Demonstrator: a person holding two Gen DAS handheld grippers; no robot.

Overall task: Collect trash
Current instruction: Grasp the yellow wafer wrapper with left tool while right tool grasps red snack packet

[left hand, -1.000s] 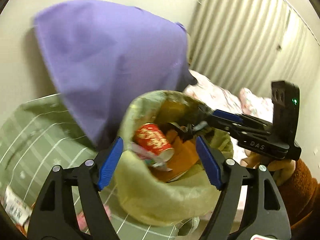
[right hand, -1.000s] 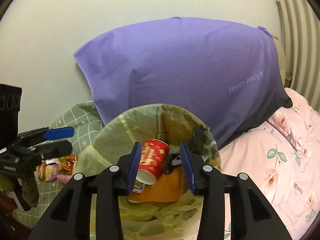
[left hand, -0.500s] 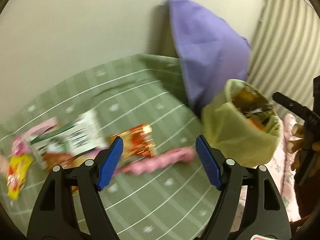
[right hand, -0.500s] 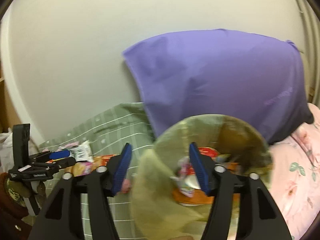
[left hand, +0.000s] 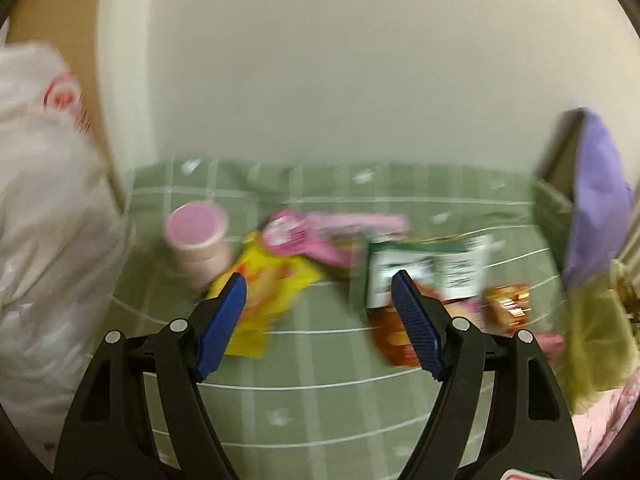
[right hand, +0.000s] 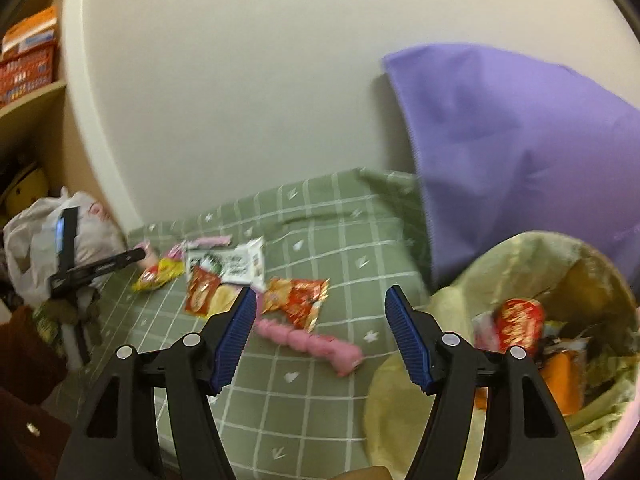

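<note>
Your left gripper (left hand: 318, 320), fingers spread and empty, is nearest the yellow wrapper (left hand: 266, 292), just beyond its left finger

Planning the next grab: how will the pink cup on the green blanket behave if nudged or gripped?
The pink cup stands upright on soft green blanket, so it probably tips easily. It looks round, so once down it may roll. It is likely light; the blur hides whether it is empty.
</note>
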